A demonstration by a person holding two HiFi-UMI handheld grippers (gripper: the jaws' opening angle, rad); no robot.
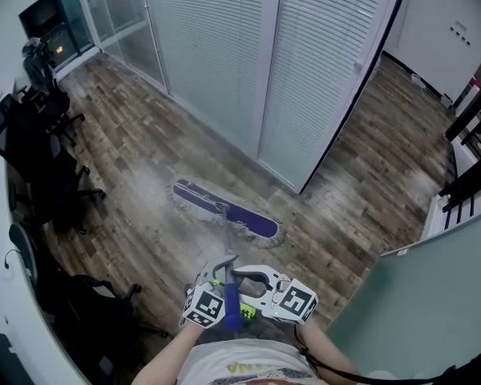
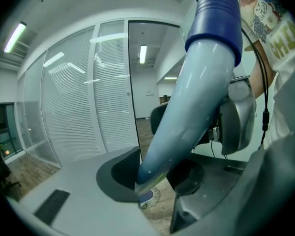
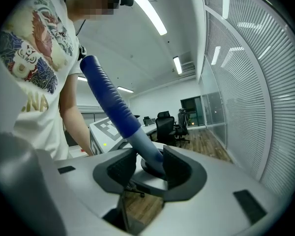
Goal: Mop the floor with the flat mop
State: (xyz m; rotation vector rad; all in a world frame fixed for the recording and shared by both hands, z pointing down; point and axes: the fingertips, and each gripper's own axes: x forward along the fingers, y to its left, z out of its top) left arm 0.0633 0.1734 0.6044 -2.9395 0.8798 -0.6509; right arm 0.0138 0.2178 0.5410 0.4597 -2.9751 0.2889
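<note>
The flat mop's blue head (image 1: 224, 209) lies on the wood floor (image 1: 136, 151), close to the corner of the white louvred partition. Its pale handle (image 1: 227, 251) runs back to my body and ends in a blue grip. My left gripper (image 1: 216, 279) and my right gripper (image 1: 252, 283) both hold that handle low in the head view, close together. In the left gripper view the handle (image 2: 187, 112) crosses between the pads of the left gripper (image 2: 155, 176), and a bit of the mop head (image 2: 146, 196) shows below. In the right gripper view the right gripper (image 3: 145, 166) clamps the handle (image 3: 145, 149).
The louvred partition (image 1: 248, 62) stands right behind the mop head, its corner foot at about the middle. Black office chairs (image 1: 40, 135) line the left side. A grey-green panel (image 1: 433, 295) and black railings (image 1: 473, 175) bound the right.
</note>
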